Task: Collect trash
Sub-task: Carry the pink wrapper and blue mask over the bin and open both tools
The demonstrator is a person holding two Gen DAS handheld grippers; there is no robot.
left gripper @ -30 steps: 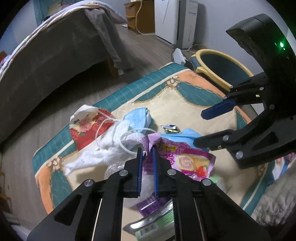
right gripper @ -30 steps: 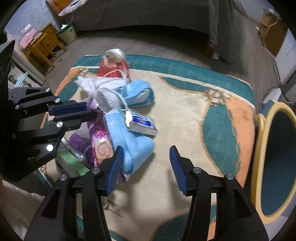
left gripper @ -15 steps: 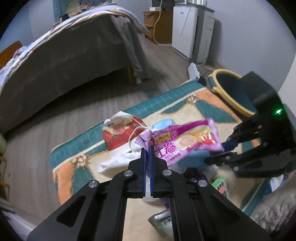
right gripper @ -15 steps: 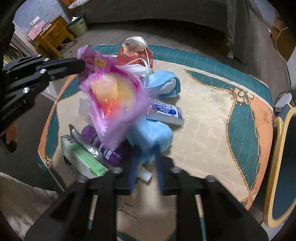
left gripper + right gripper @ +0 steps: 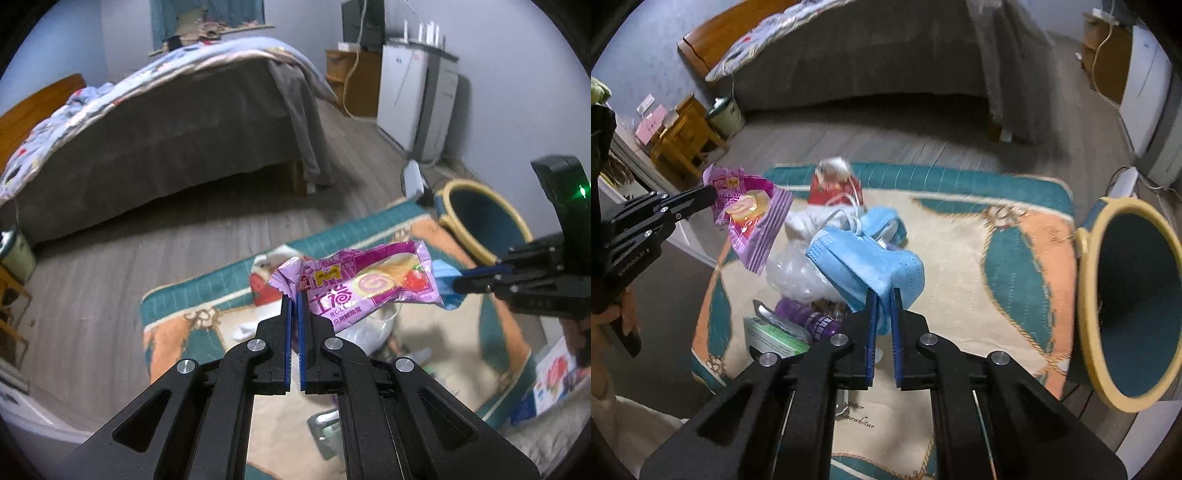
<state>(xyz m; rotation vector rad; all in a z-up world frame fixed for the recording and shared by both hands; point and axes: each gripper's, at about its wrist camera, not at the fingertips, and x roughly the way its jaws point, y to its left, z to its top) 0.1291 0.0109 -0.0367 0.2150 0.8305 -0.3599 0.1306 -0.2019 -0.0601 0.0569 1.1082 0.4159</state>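
Observation:
My left gripper [image 5: 294, 295] is shut on the crimped end of a purple snack wrapper [image 5: 373, 284] and holds it in the air above the rug. In the right wrist view the same wrapper [image 5: 750, 218] hangs from the left gripper [image 5: 711, 194] at the left. My right gripper [image 5: 884, 295] is shut on a blue face mask [image 5: 871, 258], lifted off the pile; in the left wrist view that gripper [image 5: 460, 278] pinches the mask [image 5: 445, 275] at the right. A yellow-rimmed teal bin [image 5: 1130, 295] stands at the rug's right edge.
On the patterned rug [image 5: 1015, 258] lie a clear plastic bag [image 5: 794, 273], a red packet [image 5: 831, 188], another blue mask [image 5: 886, 221], a purple bottle [image 5: 809, 317] and a green box [image 5: 775, 336]. A bed [image 5: 147, 122] and a white appliance [image 5: 417, 92] stand beyond.
The left gripper lifted the purple wrapper off the pile. The right gripper closed from wide open onto the blue mask and raised it. Both hands rose.

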